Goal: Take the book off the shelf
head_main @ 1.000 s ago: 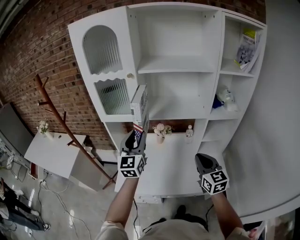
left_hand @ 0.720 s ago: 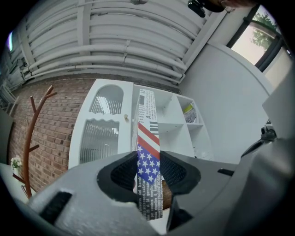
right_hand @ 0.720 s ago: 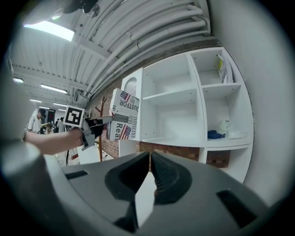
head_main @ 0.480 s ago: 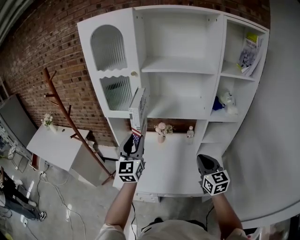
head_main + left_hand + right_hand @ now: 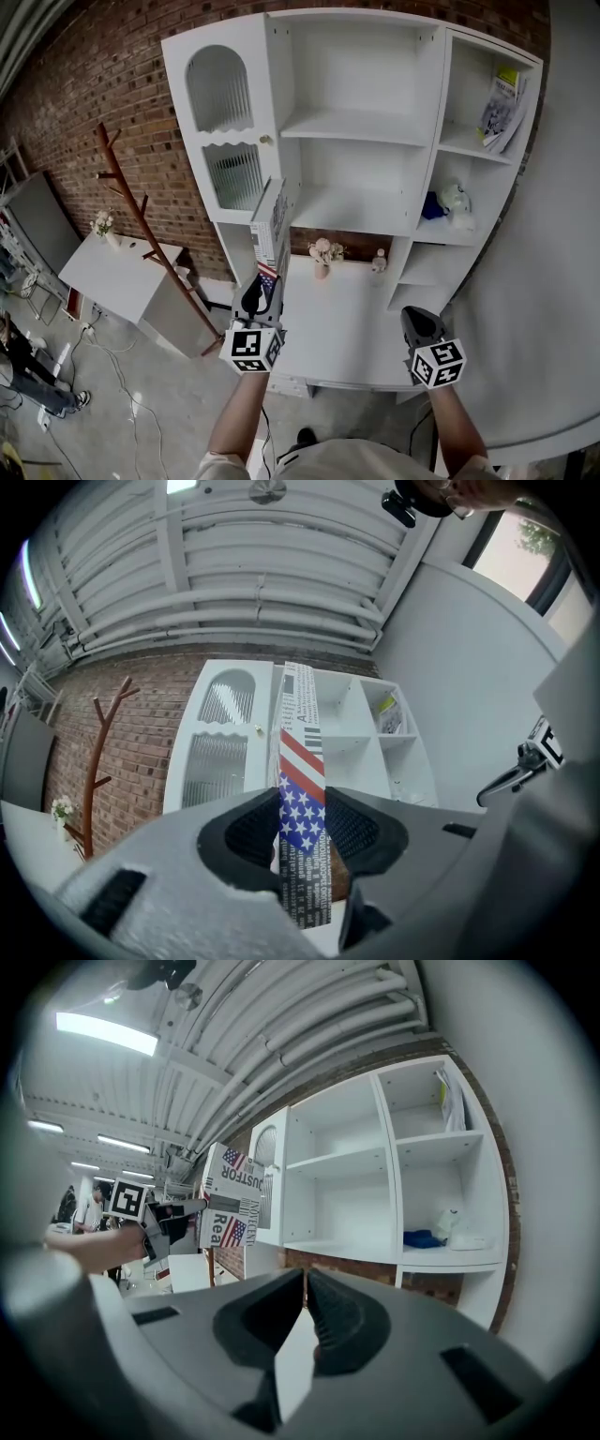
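Observation:
The book (image 5: pixel 269 222) is a thin white volume with a stars-and-stripes band on its spine. It stands upright in the air, clear of the white shelf unit (image 5: pixel 356 127), in front of the unit's left door. My left gripper (image 5: pixel 260 292) is shut on the book's lower end; in the left gripper view the spine (image 5: pixel 301 789) is pinched between both pads. In the right gripper view the book (image 5: pixel 232 1206) shows at the left, held up beside the shelves. My right gripper (image 5: pixel 419 323) hangs over the desk's right side, jaws together, with nothing in them.
A white desk (image 5: pixel 347 328) juts out below the shelves with a small flower vase (image 5: pixel 322 255) and a figurine (image 5: pixel 379 261) at its back. Booklets (image 5: pixel 499 103) and a blue and white toy (image 5: pixel 444 202) sit in the right cubbies. A wooden coat rack (image 5: pixel 141 225) and a low white table (image 5: pixel 112 272) stand left.
The left gripper with the book has drawn down and slightly left, farther from the shelf. The head view has shifted a little. The right gripper has barely moved.

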A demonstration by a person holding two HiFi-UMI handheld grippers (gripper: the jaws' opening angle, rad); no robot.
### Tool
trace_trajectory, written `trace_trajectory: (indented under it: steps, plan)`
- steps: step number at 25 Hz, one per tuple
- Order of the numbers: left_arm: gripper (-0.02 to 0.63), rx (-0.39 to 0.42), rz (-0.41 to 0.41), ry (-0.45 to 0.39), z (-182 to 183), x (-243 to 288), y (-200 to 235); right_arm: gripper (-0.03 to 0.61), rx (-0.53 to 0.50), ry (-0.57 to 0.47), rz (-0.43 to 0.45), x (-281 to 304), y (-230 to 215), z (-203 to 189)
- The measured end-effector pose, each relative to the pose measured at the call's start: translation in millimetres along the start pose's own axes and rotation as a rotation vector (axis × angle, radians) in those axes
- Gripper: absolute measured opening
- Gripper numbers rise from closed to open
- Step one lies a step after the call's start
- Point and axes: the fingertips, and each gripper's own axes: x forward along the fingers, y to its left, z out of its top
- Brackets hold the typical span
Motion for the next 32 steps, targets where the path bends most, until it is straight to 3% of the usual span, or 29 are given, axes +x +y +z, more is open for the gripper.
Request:
trace_trajectory:
  steps: [20, 32]
  plan:
    - [0.164, -0.005, 0.033, -0.002, -16.1, -71.8, -17.8, 0.034, 0.010, -0.043, -0.037, -43.1, -26.0, -11.5]
    - [0.164, -0.010, 0.041, -0.008, -21.9, -77.4, -12.7, 0.031, -0.023, -0.027, -0.051, -47.0, -27.5, -17.8]
